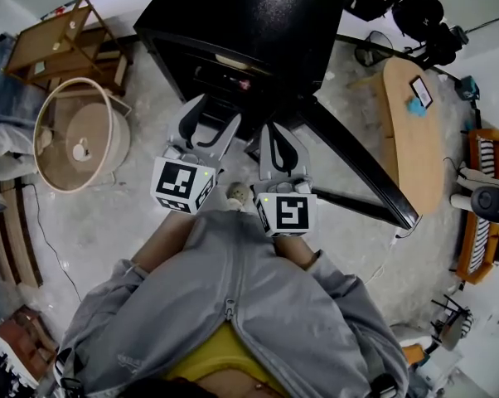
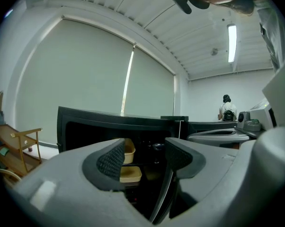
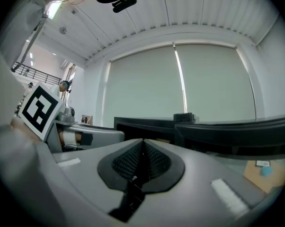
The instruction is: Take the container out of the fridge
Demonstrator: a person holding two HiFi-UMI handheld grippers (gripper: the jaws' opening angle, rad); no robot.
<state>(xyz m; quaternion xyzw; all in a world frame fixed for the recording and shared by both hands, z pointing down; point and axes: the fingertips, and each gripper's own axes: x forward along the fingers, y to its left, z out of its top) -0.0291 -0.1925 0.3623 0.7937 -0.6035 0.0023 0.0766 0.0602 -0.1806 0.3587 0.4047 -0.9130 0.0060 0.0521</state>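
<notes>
While both claws hang just in front of the open black fridge [image 1: 249, 31], the left claw [image 2: 145, 156] stands moderately wide, nothing between its pads; the right claw [image 3: 142, 157] is pressed together, empty. Inside the fridge, on its shelves: upper tan container [image 2: 129, 151], lower tan container [image 2: 130, 174] beneath it, both untouched. Fridge door [image 1: 357, 164] swings out at the fridge's right, close beside the right claw. Left of the fridge: round wooden tub [image 1: 75, 135], wooden rack [image 1: 59, 44]. Beyond the door: oval wooden table [image 1: 415, 131]
</notes>
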